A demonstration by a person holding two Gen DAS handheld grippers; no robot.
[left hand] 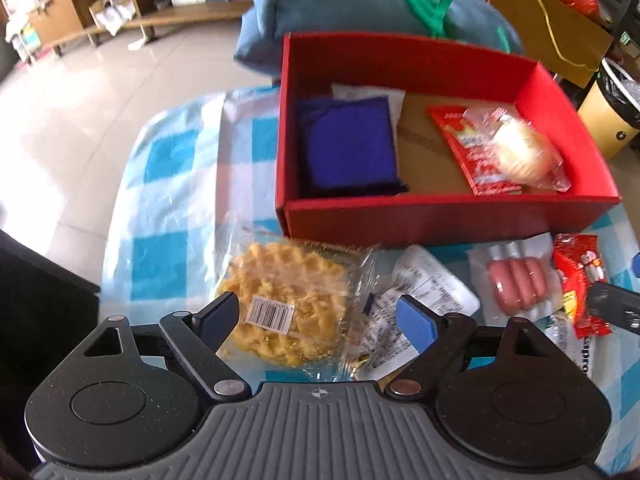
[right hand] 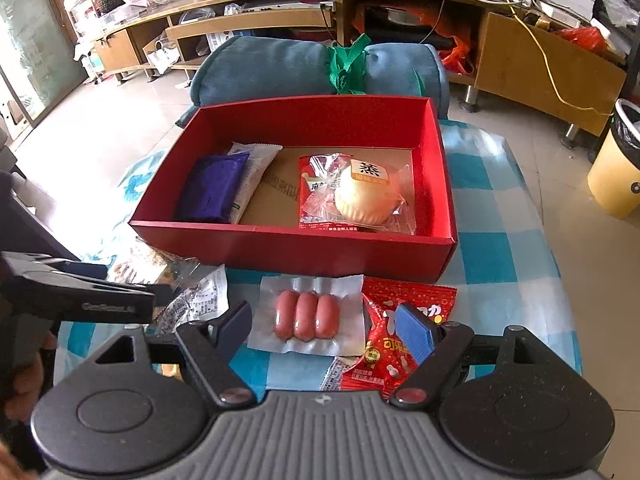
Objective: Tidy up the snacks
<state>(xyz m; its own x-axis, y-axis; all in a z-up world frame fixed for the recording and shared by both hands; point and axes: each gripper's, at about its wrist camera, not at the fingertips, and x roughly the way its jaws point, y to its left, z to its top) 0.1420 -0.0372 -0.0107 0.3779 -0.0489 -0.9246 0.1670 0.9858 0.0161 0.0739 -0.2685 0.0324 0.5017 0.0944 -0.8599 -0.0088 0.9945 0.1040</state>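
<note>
Where the left wrist view looks down past the left gripper (left hand: pixel 316 318), the jaws stand wide apart with nothing pressed between the pads. Beneath them lies a waffle pack (left hand: pixel 286 304): a golden, grid-patterned waffle in clear wrap with a white barcode label, resting on the blue-and-white checked cloth (left hand: pixel 160 168) just in front of the red box (left hand: pixel 440 212). A white printed packet (left hand: pixel 436 284) lies beside the waffle, partly under the right-hand pad. Inside the box, a dark blue pouch (left hand: pixel 346 144) sits at the left over a white packet (left hand: pixel 372 92); a pale round bun in clear and red wrap (left hand: pixel 520 152) sits at the right on the brown cardboard floor.

In the right wrist view, the right gripper (right hand: pixel 328 330) hangs over the cloth in front of the box, its jaws apart and gripping nothing. Between the fingers lies a sausage pack (right hand: pixel 306 316): three pink sausages side by side, sealed in clear film with a white border. A red foil snack bag (right hand: pixel 400 308) with yellow print touches its right edge and lies partly under the right-hand pad. The left gripper (right hand: pixel 80 300) enters from the left edge, held by a hand (right hand: pixel 20 380).
</note>
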